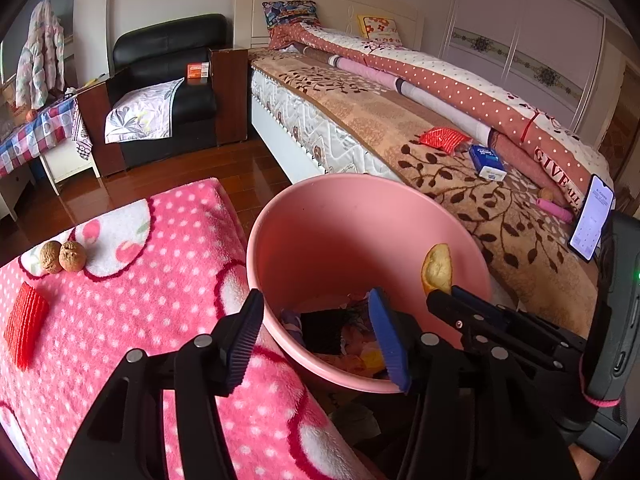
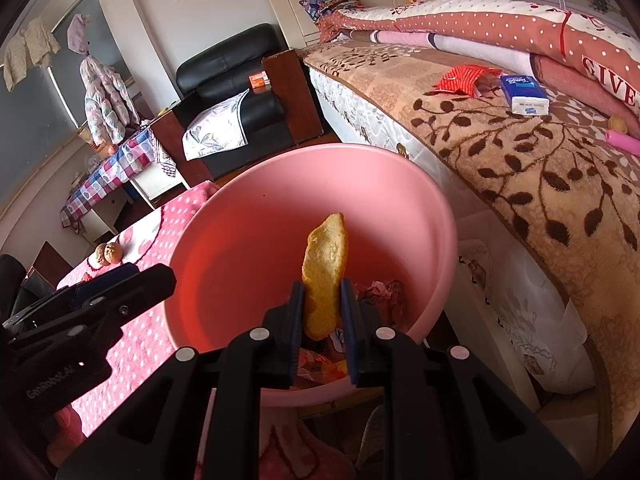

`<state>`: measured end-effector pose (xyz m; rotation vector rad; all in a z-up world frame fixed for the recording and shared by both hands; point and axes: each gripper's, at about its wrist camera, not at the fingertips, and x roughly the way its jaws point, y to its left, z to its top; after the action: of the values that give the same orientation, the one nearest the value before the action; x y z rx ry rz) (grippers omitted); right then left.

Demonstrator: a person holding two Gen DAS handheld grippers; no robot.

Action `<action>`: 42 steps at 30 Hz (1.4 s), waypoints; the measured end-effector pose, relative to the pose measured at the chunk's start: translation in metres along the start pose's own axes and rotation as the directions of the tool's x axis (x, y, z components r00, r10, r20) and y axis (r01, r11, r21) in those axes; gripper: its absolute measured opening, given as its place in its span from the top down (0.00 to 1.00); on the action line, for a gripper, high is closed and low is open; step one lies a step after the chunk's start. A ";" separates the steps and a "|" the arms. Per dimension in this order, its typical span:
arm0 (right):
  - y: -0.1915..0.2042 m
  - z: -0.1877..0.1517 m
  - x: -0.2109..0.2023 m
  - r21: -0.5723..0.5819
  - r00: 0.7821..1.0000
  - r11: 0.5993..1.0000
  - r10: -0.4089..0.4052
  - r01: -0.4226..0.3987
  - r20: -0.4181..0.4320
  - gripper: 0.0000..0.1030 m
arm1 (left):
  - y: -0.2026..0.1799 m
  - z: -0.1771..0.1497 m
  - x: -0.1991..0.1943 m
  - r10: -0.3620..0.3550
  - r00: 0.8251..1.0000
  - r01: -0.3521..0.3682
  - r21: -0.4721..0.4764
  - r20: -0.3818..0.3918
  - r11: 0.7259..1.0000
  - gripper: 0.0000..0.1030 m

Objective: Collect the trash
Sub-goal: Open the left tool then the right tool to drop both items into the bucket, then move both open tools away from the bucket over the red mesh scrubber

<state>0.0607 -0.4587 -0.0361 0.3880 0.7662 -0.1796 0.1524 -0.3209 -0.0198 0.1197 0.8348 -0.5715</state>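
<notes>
Peel, a curved yellow-orange piece of fruit skin (image 2: 325,276), sits low in the middle of the right wrist view, over the round pink plastic bin (image 2: 420,208). The right gripper (image 2: 322,312) pinches its bottom end from both sides. It looks light, bendy and a bit slick, so a gentle pinch near the middle seems best. The left gripper (image 1: 316,340) hangs wide apart and empty over the bin's rim.

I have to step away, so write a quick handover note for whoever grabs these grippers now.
Left gripper: open, empty, above the pink bin.
Right gripper: shut on a yellow peel, held over the bin.
Done: several scraps already lie in the bin.
Left: drop the peel. Possibly next: red net piece and two walnuts on the pink blanket; red wrapper on the bed.
</notes>
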 end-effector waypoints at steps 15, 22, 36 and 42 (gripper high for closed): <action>0.002 -0.001 -0.002 0.008 1.000 1.000 0.023 -0.023 -0.005 0.68 | 0.008 0.004 -0.014 -0.024 0.999 0.025 -0.014 0.031 1.000 0.43; 0.007 0.008 -0.018 -0.082 0.999 0.996 0.048 -0.047 0.012 0.68 | 0.021 0.008 -0.025 -0.022 0.998 0.023 -0.020 0.057 1.000 0.44; -0.007 0.038 -0.047 -0.134 0.992 0.985 0.116 -0.109 0.043 0.68 | 0.018 0.018 -0.032 -0.017 0.997 0.014 0.035 0.079 0.999 0.43; -0.014 0.042 -0.044 -0.127 0.993 0.987 0.109 -0.103 0.040 0.68 | 0.022 0.024 -0.030 -0.053 0.996 0.051 0.024 0.076 0.998 0.44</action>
<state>0.0525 -0.4879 0.0186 0.3043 0.7047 -0.0408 0.1639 -0.2974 0.0152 0.0959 0.7585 -0.6306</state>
